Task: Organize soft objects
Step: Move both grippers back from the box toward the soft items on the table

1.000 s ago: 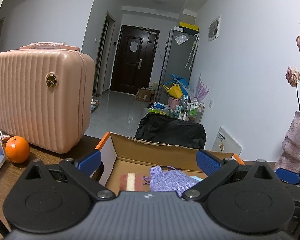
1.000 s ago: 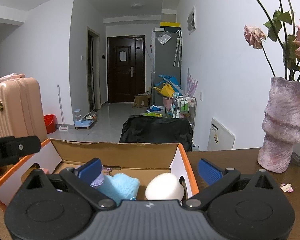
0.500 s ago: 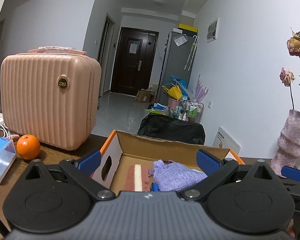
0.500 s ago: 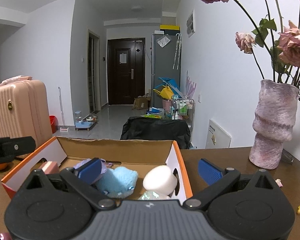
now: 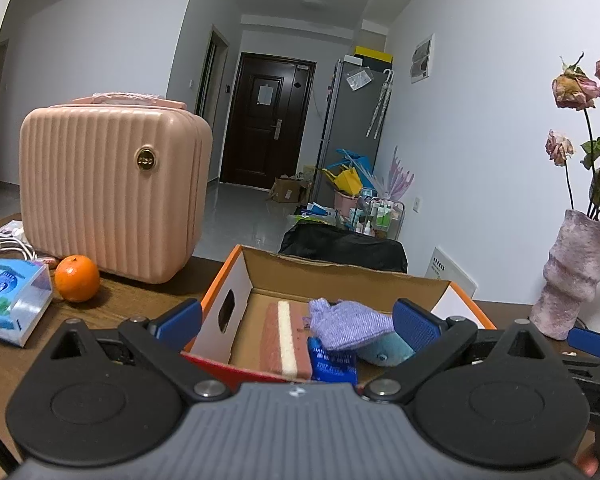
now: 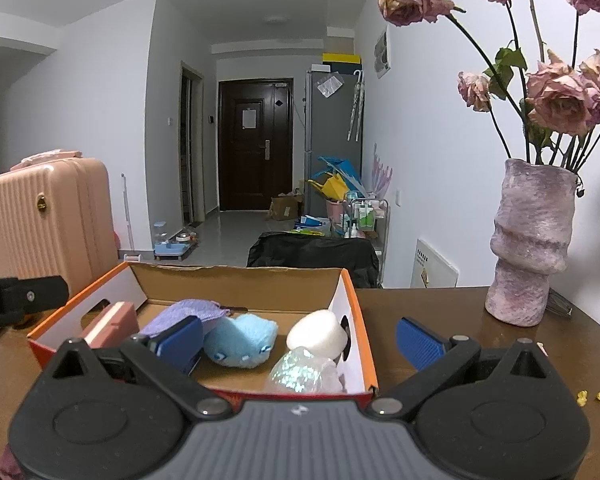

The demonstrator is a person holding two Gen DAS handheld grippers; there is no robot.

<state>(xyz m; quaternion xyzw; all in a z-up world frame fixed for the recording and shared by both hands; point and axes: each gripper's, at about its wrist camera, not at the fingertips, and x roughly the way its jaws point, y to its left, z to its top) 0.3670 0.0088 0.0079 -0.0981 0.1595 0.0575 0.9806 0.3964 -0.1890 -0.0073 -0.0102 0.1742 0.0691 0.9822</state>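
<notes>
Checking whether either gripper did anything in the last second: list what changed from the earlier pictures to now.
Both cameras drew back and rose from the open orange-edged cardboard box, so more of its inside shows. The left gripper and right gripper stayed open and empty. The purple cloth pouch, light blue plush toy and white foam cylinder lie unmoved inside.

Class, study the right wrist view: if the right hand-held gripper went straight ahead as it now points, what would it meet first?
Probably the near wall of the cardboard box, just ahead of the open right hand-held gripper; beyond it lies the iridescent soft ball. Depth is hard to judge.
</notes>
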